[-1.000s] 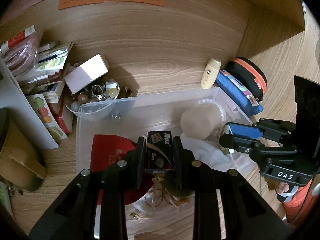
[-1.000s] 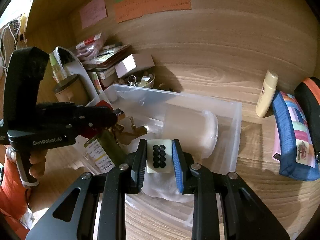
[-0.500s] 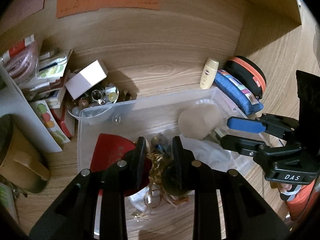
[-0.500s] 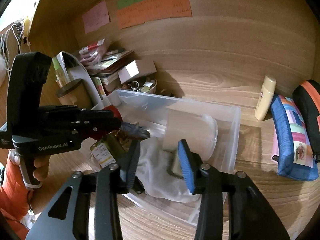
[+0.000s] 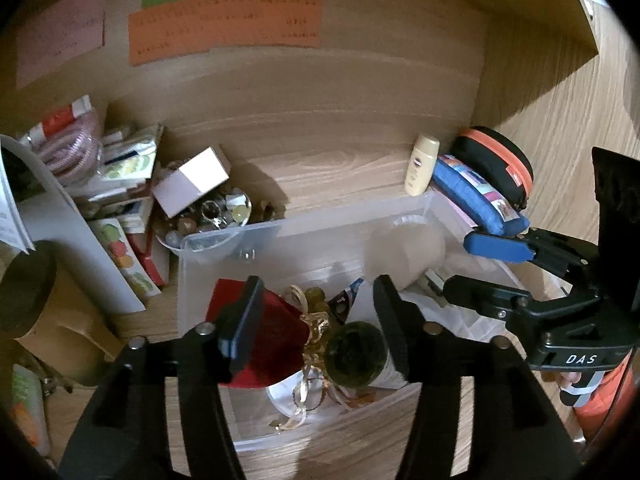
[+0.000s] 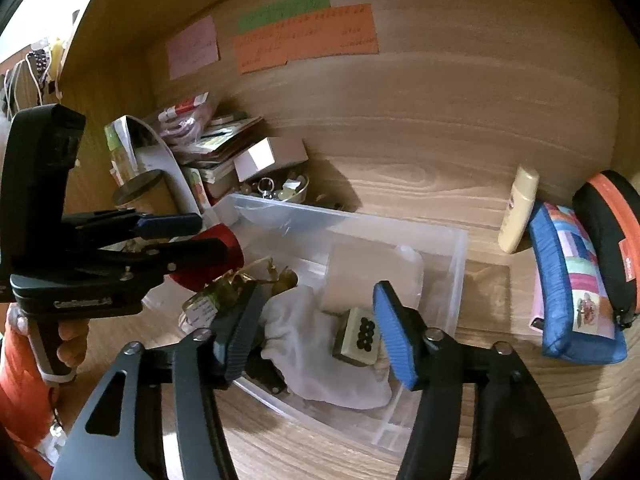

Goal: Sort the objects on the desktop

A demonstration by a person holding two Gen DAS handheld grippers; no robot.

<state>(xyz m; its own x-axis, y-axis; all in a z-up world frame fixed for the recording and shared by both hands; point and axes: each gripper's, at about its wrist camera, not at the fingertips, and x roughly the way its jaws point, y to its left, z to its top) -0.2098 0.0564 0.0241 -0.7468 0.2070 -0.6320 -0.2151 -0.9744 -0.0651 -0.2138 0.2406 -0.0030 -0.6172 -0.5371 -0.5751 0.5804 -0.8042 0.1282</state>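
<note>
A clear plastic bin [image 5: 304,228] [image 6: 456,264] sits on the wooden desk. It holds a red pouch [image 5: 276,332], a dark green bottle with gold ribbon [image 5: 356,356], a small Max staple box [image 5: 344,304], a white cloth [image 6: 320,344], a frosted round container [image 6: 372,276] and a mahjong tile with black dots [image 6: 360,340]. My left gripper [image 5: 316,320] is open and empty above the pouch and bottle. My right gripper [image 6: 316,328] is open and empty above the cloth, the tile just left of its blue right finger [image 6: 394,340].
A stack of booklets, a white box [image 5: 192,180] and a glass bowl of trinkets [image 5: 216,216] stand left of the bin. A cream lotion bottle [image 6: 518,208], a blue pencil case [image 6: 572,284] and a black-orange case [image 6: 612,232] lie at right. A brown mug [image 5: 32,304] is at far left.
Both grippers have opened and drawn back upward. The left one has let go of the Max box and the right one of the mahjong tile; both now lie in the bin.
</note>
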